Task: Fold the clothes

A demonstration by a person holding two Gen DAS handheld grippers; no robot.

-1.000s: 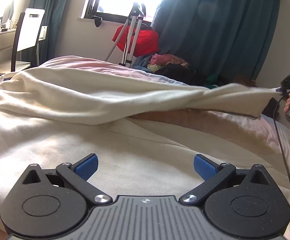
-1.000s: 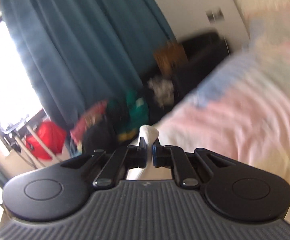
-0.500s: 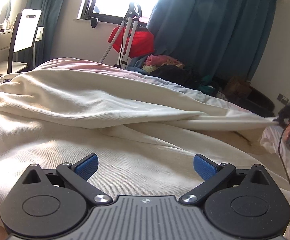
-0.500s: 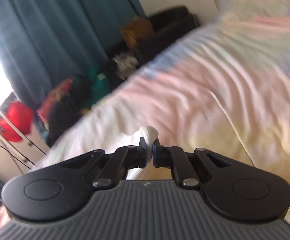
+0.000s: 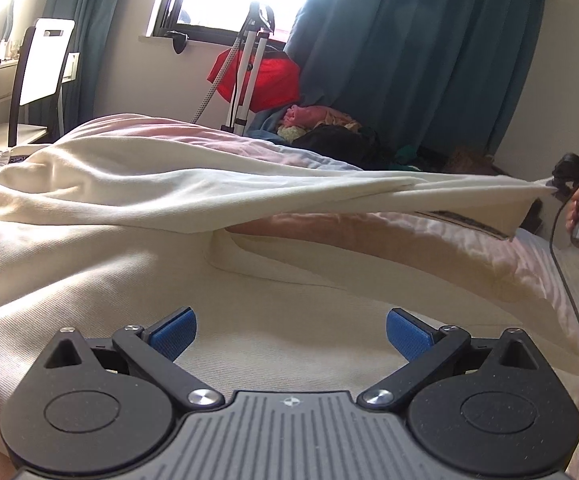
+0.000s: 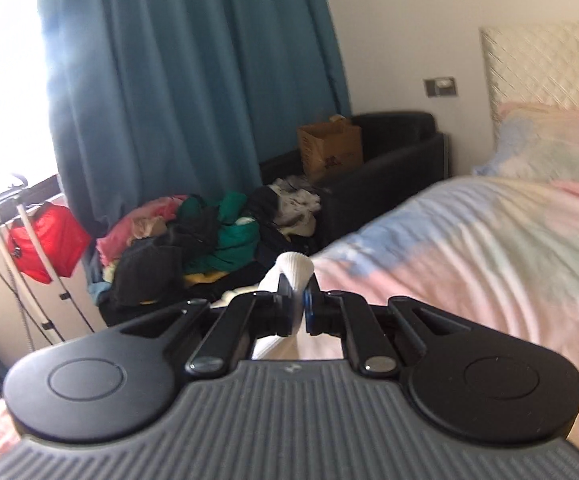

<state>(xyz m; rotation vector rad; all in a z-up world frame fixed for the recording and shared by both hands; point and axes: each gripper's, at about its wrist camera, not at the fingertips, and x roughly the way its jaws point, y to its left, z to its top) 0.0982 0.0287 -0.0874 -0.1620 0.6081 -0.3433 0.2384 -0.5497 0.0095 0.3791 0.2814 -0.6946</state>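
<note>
The left gripper [image 5: 291, 332] hovers low over the bed, blue pads spread wide and empty. The right gripper [image 6: 297, 307], held raised, is clamped on the cream knitted garment [image 5: 217, 184], lifting its edge taut above the pastel bedspread [image 6: 469, 248].

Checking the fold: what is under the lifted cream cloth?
Under the lifted cream cloth, pinched by the right gripper, a shadowed strip of pink bedsheet shows. Further left the cloth covers whatever lies beneath.
</note>
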